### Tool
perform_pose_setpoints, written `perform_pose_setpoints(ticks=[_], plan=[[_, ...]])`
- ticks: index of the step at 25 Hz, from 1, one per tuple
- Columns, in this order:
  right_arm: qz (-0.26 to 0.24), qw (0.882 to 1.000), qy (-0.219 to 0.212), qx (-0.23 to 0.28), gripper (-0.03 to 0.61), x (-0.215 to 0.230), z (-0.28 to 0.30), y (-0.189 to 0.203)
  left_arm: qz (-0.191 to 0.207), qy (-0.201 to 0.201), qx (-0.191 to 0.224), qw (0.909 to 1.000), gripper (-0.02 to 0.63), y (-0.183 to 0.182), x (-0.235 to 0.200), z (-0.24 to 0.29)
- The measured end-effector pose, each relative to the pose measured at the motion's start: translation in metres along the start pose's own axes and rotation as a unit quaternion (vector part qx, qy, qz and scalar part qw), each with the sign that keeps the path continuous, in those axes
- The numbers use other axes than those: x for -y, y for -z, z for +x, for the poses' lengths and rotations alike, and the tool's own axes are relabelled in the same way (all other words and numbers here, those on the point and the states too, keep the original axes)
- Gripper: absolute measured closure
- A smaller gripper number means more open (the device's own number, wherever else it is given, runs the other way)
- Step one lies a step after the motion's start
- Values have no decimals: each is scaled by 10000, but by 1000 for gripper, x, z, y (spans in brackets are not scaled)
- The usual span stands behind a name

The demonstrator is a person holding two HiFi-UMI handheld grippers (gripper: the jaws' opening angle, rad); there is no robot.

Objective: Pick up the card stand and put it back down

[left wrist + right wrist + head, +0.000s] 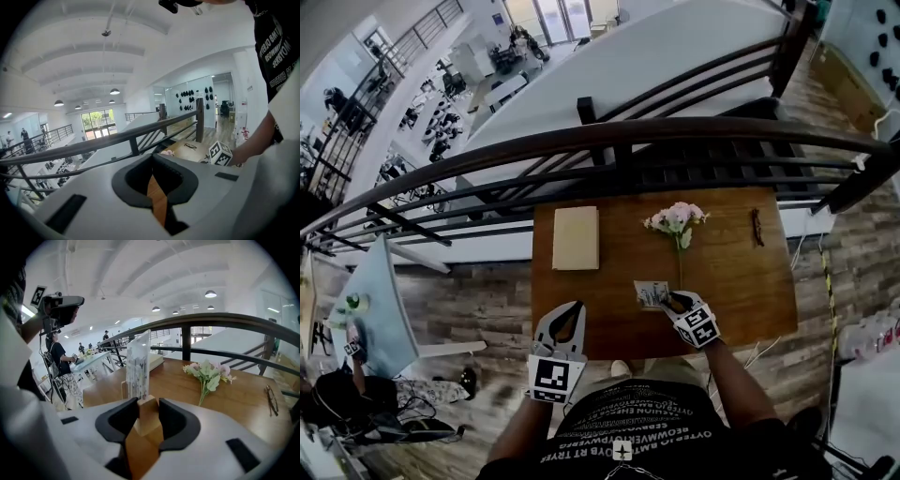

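The card stand point(652, 294) is a clear upright card holder point(138, 364) on a small wooden block point(149, 416). It stands near the front middle of the brown table point(741, 281). My right gripper point(675, 302) is shut on it, and the block sits squeezed between the dark pads point(176, 420). I cannot tell whether the block's base rests on the table or hangs just above it. My left gripper point(561, 319) hovers at the table's front left edge. Its jaws point(157, 187) stand apart with nothing between them; only table wood shows through the gap.
A beige book point(576, 237) lies at the table's back left, a bunch of pink flowers point(677, 219) at the back middle, and glasses point(757, 226) at the back right. A dark railing point(609, 141) runs along the far side, with a drop to a lower floor beyond.
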State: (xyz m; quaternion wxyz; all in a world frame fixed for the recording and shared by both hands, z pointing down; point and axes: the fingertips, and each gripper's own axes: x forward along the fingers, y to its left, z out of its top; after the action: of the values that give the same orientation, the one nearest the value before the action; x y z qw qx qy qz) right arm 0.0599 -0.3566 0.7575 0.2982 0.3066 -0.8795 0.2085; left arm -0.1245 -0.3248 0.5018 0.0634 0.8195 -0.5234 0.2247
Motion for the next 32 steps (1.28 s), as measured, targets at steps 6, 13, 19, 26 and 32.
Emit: perform_pose_setpoints(ticks=[6, 13, 19, 26, 32], plan=[[-144, 9996, -47, -240, 428, 3, 20, 22, -23, -85, -88, 9999, 588, 4, -8, 1], [-384, 9985, -123, -359, 426, 9, 29, 45, -61, -70, -114, 9999, 588, 3, -3, 1], [-460, 9981, -143, -396, 422, 14, 36, 69, -39, -28, -138, 9999, 588, 6, 8, 2], [-783, 9916, 39, -1027, 413, 14, 27, 94, -1, -27, -109, 9999, 588, 1, 10, -5], [-810, 9927, 287, -844, 380, 23, -3, 85, 9, -41, 2, 10000, 588, 0, 8, -10]])
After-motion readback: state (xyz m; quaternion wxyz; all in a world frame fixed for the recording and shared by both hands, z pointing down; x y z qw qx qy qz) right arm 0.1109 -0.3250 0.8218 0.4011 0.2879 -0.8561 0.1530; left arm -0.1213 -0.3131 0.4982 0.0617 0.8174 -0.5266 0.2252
